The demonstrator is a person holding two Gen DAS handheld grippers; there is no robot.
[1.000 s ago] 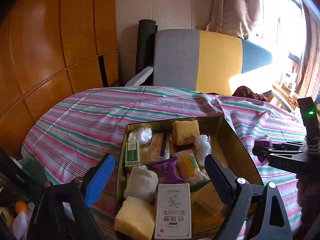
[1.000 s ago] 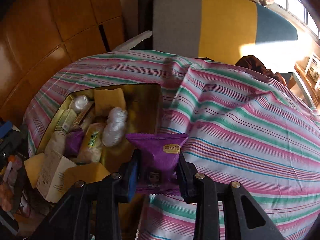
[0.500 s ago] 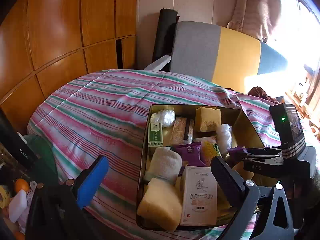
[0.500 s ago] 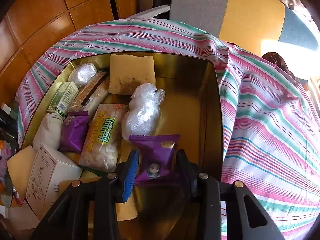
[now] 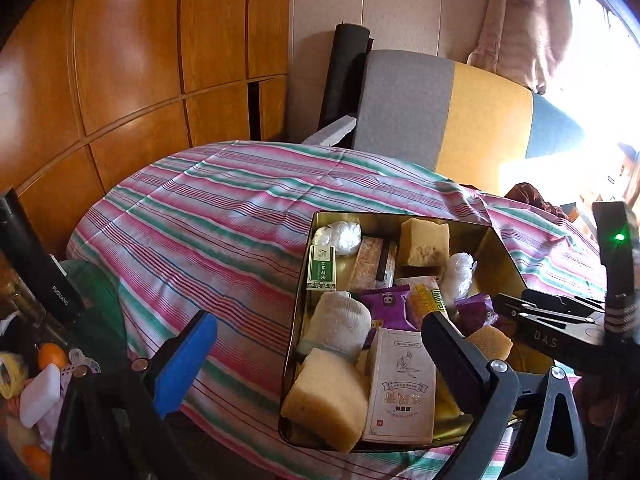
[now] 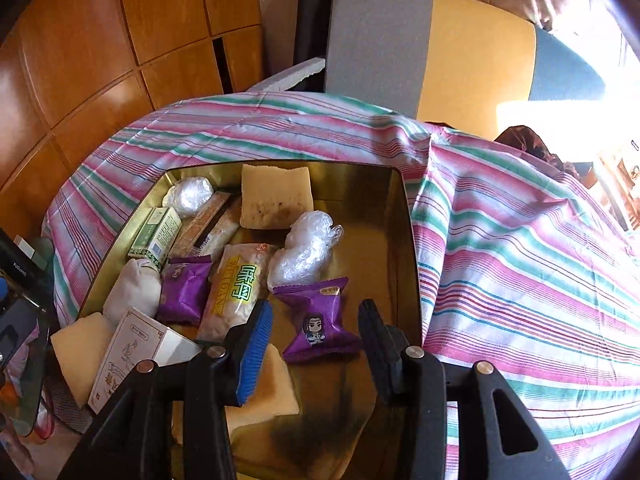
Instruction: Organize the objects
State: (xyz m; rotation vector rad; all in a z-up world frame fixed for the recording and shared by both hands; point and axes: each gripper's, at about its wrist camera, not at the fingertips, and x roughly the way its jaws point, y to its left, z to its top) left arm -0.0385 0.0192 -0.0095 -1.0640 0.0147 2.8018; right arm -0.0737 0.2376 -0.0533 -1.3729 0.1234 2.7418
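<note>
Right claw (image 6: 316,340) opening, purple snack packet (image 6: 318,324) released in tin (image 6: 404,240); pads could snag it on withdrawal. Left claw (image 5: 320,354) spread wide, empty.

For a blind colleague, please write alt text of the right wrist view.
The right tongs are opening around a purple snack packet that lies in a gold tin, the pads clear of it. The tin, on a striped cloth, also holds other snacks and yellow sponges.

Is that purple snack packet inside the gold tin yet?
Yes. The purple packet lies inside the tin, between the right gripper's opening jaws, untouched.
</note>
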